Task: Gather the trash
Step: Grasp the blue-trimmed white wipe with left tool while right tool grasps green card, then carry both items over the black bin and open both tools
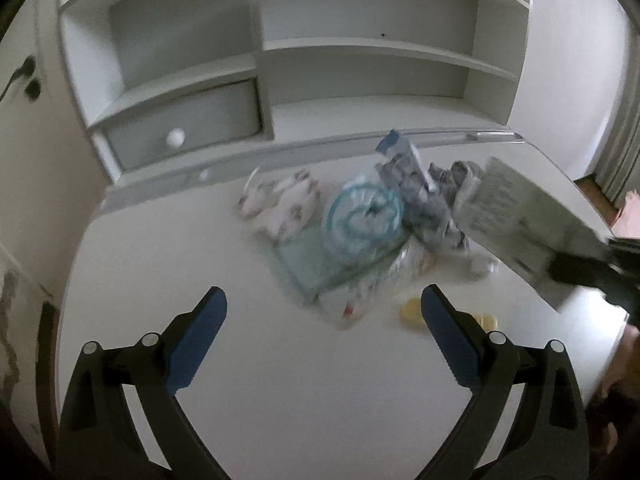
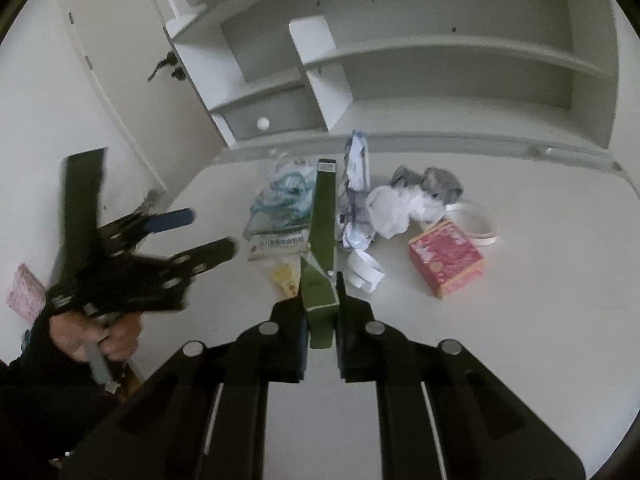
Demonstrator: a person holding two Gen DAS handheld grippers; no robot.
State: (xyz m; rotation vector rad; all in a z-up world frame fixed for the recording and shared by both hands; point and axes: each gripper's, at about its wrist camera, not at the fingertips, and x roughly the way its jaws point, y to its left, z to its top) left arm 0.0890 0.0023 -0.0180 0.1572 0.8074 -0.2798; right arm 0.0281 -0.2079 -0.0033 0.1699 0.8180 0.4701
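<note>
A heap of trash lies on the white desk (image 1: 280,380): a clear bag with a turquoise ring (image 1: 362,216), a printed white wrapper (image 1: 280,204), crumpled grey-white paper (image 2: 404,204), a pink box (image 2: 444,258), a yellow scrap (image 1: 412,312). My left gripper (image 1: 322,308) is open and empty, above the desk just in front of the heap; it also shows blurred in the right wrist view (image 2: 192,232). My right gripper (image 2: 322,288) is shut on a flat green carton (image 2: 322,216), held edge-on above the heap; its printed face shows in the left wrist view (image 1: 524,220).
A white shelf unit (image 1: 360,52) with a knobbed drawer (image 1: 180,124) stands at the desk's back edge. A door with a dark handle (image 2: 164,64) is to the left. A white tape loop (image 2: 476,220) lies behind the pink box. The desk's right edge drops to a wooden floor (image 1: 596,196).
</note>
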